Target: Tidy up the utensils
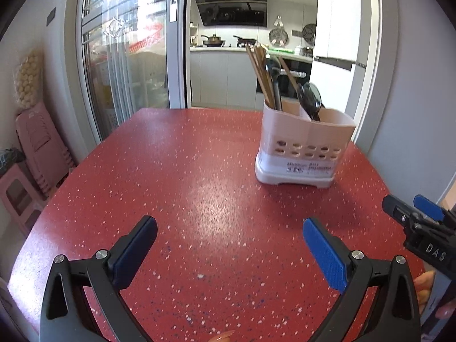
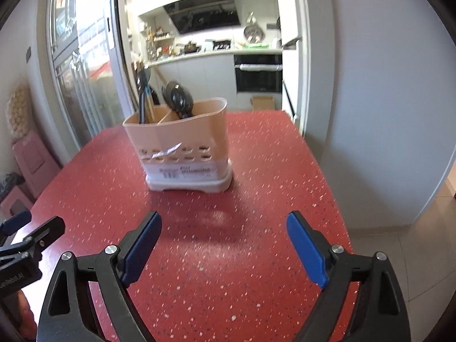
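Note:
A beige utensil holder [image 1: 305, 148] [image 2: 182, 142] stands upright on the red speckled table [image 1: 185, 185] [image 2: 270, 185]. In one compartment are wooden chopsticks [image 1: 260, 71] and a black long-handled utensil [image 1: 273, 68] [image 2: 142, 85]. Black spoons [image 1: 310, 99] [image 2: 178, 99] fill the neighbouring compartment. My left gripper [image 1: 229, 222] hovers open over bare table, short of the holder and to its left, with nothing between its fingers. My right gripper [image 2: 224, 216] is open too, empty, facing the holder from a short distance. Each gripper shows at the edge of the other's view.
Stacked pink stools [image 1: 37, 142] stand on the floor left of the table by a glass sliding door [image 1: 125, 57]. A grey wall [image 2: 384, 114] runs close along the table's right edge. Beyond the far edge a doorway leads into a kitchen.

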The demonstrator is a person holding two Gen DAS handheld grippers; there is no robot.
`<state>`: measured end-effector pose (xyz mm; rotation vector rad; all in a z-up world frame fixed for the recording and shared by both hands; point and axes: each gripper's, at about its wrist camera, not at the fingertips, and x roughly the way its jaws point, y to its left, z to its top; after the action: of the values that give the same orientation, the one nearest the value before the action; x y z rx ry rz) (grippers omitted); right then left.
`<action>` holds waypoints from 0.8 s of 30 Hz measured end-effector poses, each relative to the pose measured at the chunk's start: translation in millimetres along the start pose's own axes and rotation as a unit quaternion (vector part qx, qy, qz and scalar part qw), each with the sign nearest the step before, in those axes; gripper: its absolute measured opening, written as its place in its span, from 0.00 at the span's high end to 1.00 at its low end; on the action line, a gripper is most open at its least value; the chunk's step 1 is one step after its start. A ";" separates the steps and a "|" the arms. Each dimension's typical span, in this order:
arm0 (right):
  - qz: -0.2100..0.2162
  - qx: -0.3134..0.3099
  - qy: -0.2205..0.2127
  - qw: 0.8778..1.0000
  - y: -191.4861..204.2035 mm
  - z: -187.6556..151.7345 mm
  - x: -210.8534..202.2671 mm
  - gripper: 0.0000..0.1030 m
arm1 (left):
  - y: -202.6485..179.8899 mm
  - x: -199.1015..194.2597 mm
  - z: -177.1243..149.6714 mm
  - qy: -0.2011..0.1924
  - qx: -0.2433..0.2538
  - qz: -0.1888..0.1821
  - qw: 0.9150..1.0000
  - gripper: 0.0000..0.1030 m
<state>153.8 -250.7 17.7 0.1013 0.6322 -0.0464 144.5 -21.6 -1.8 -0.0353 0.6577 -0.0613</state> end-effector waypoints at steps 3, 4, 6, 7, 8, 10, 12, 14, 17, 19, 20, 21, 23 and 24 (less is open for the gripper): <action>-0.003 -0.001 -0.012 1.000 0.3 0.0 -0.4 0.11 | -1.5 1.4 4.2 -0.017 0.001 0.007 1.000 0.00; -0.007 -0.003 -0.015 1.000 1.0 0.1 -0.1 0.11 | -2.0 2.3 4.8 -0.018 0.003 0.009 1.000 0.00; -0.014 -0.009 -0.023 1.000 2.6 0.1 -0.6 0.11 | -3.6 5.9 6.4 -0.020 0.005 0.013 1.000 0.00; -0.016 -0.011 -0.027 0.999 3.0 -0.1 -1.1 0.11 | -4.2 7.5 6.9 -0.021 0.006 0.015 1.000 0.00; -0.017 -0.012 -0.032 0.999 3.5 -0.1 -1.3 0.11 | -4.6 8.6 7.0 -0.023 0.005 0.015 1.000 0.00; -0.019 -0.015 -0.035 0.999 3.9 -1.0 -0.6 0.11 | -5.4 11.7 7.0 -0.026 0.004 0.013 1.000 0.00; -0.022 -0.020 -0.038 0.999 5.2 -2.3 0.6 0.11 | -5.7 14.4 6.1 -0.032 0.007 0.016 0.999 0.00; -0.024 -0.022 -0.043 0.999 5.6 -3.2 0.8 0.11 | -5.9 16.9 5.4 -0.035 0.005 0.017 0.999 0.00; -0.023 -0.023 -0.053 0.998 6.4 -4.2 0.6 0.11 | -5.2 18.4 4.2 -0.035 0.002 0.011 0.999 0.00; -0.025 -0.024 -0.058 0.998 6.9 -5.1 0.4 0.11 | -6.2 20.5 3.6 -0.036 0.004 0.013 0.999 0.00; -0.027 -0.025 -0.060 0.998 7.4 -5.4 0.4 0.11 | -6.3 21.2 3.5 -0.036 0.004 0.015 0.999 0.00; -0.026 -0.025 -0.064 0.997 7.8 -5.7 -0.2 0.11 | -6.2 21.5 3.2 -0.036 0.004 0.015 0.999 0.00; -0.023 -0.025 -0.071 0.997 8.5 -6.4 -1.4 0.11 | -6.6 23.2 2.6 -0.035 0.007 0.015 0.999 0.00; -0.023 -0.027 -0.074 0.997 9.1 -6.6 -1.7 0.11 | -7.1 23.7 2.3 -0.034 0.009 0.016 0.999 0.00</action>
<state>149.2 -240.9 14.1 0.0310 0.4866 -0.0808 164.4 -30.3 -14.1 -0.0095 0.5888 -0.0353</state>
